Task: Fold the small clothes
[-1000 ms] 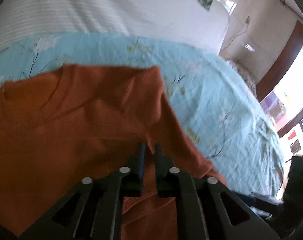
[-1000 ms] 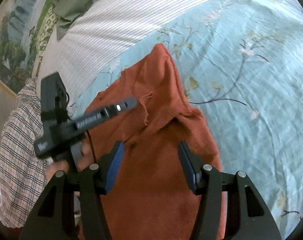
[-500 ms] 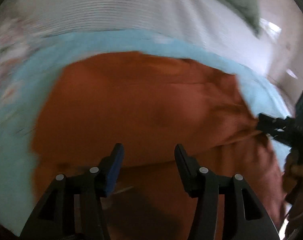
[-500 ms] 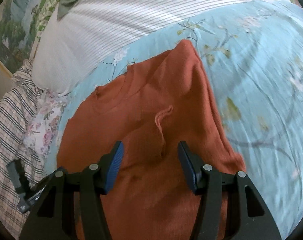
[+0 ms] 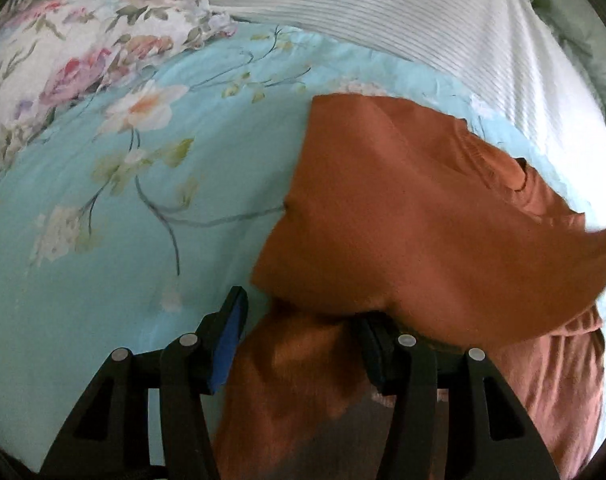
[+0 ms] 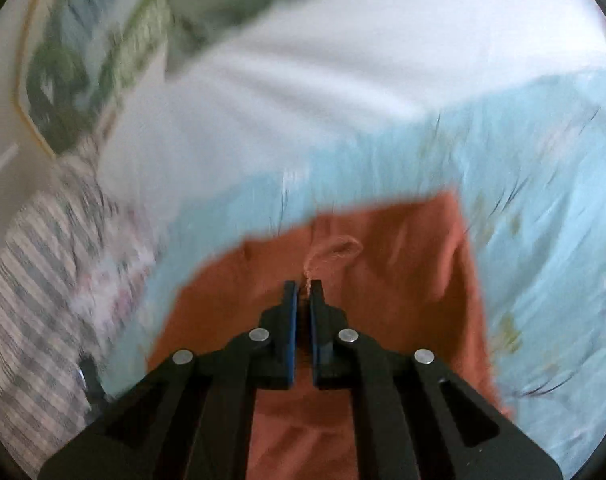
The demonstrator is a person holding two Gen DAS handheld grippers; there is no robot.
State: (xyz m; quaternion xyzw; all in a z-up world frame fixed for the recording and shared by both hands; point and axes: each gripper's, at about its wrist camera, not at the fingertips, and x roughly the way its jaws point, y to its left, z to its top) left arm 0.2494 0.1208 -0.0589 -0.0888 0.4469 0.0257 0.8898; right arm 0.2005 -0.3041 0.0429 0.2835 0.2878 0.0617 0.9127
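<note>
The orange shirt [image 5: 423, 216] lies on the light-blue floral bed sheet [image 5: 103, 220], just below a white striped pillow [image 5: 383, 12]. In left wrist view its right part is lifted and folded over, w/ collar visible near the upper right.

Left tongs [image 5: 299, 328]: jaws apart, half wide. A hanging fold of shirt is between them; it covers the right finger's tip, and the blue pad [image 5: 229, 340] on the left side is bare and does not touch cloth.

Right tongs [image 6: 303, 292]: jaws closing, almost together, w/ a thin bit of the shirt [image 6: 383, 256] pinched at the tips. This view is blurred.

A floral pillow [image 5: 83, 40] sits at upper left, beside the sheet. A checked cloth [image 6: 27, 300] lies at left in right wrist view.
</note>
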